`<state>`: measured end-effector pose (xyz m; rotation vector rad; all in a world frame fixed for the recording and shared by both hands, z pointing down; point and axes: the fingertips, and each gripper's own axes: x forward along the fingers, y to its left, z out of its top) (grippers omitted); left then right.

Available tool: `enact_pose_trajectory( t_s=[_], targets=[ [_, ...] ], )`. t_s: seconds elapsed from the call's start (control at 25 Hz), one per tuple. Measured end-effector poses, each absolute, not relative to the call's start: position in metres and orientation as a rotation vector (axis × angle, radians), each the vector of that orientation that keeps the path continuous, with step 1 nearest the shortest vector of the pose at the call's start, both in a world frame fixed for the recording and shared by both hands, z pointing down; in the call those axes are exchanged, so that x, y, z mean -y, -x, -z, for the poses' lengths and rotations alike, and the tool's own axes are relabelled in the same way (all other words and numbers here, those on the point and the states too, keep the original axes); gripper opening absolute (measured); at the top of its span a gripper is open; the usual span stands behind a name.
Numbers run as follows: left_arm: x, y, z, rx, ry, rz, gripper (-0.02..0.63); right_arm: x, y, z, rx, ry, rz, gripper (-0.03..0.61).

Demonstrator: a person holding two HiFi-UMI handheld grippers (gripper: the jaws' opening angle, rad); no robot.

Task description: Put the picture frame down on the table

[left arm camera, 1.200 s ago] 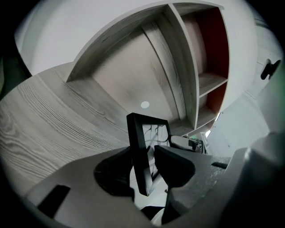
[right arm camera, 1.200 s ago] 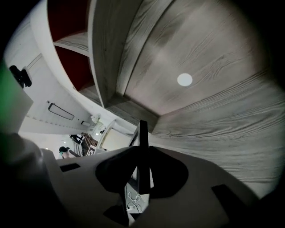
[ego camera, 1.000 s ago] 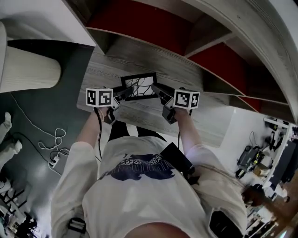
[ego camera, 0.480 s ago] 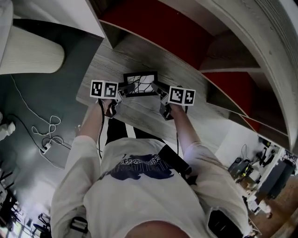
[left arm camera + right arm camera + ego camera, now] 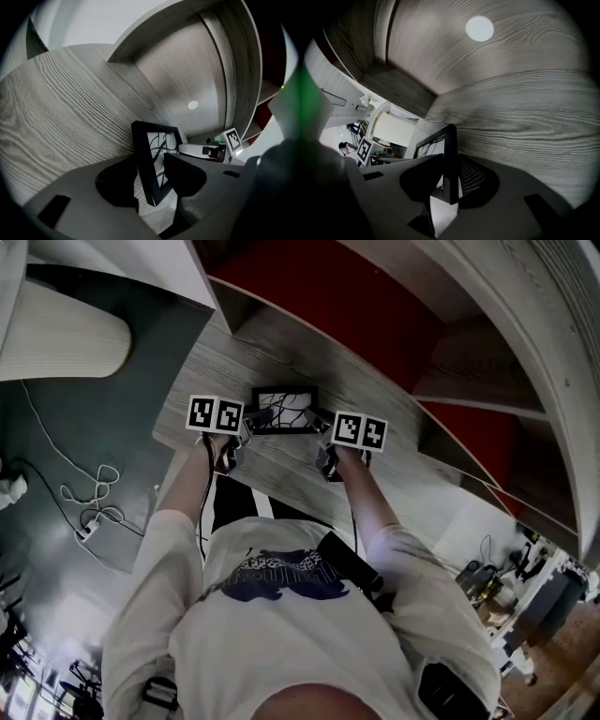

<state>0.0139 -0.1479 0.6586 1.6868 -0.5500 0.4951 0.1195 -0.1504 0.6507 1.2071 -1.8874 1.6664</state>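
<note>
Recorder: Position of the picture frame point(image 5: 284, 410), please. Where is it sitting?

Observer: It is hovering low over the grey wood-grain tabletop point(image 5: 272, 460), at 12 o'clock from the person's torso in the head view. Its black border and the line drawing inside are tilting up toward the head camera. I am failing to tell whether its lower edge is touching the tabletop.

Recorder: What is the left gripper point(image 5: 255, 417) doing?

Observer: It is gripping the frame's edge at 9 o'clock. In the left gripper view its fingers point(image 5: 185, 176) are closing nearly together, with only the frame's thickness between them. One dark pad is pressing on the glass side and the other is sitting behind the frame.

Recorder: And the right gripper point(image 5: 321, 420)?

Observer: It is doing the same at the frame's 3 o'clock edge. In the right gripper view the frame is showing edge-on, running up between the two pads, and both are clamping it.

Recorder: Surroundings?

Observer: Wooden shelving with red back panels point(image 5: 356, 315) is curving round from 12 to 3 o'clock beyond the tabletop. A white cable point(image 5: 89, 512) is lying coiled on the dark floor point(image 5: 103, 437) at 9 o'clock.
</note>
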Motion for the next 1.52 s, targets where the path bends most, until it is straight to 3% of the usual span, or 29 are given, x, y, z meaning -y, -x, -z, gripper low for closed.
enact_pose_trajectory(
  t_s=[1.52],
  targets=[
    [0.149,-0.010,-0.667,0.550,-1.589,-0.554,0.163,0.149,-0.122,-0.674,1.722,-1.241,-1.549,0.098]
  ],
)
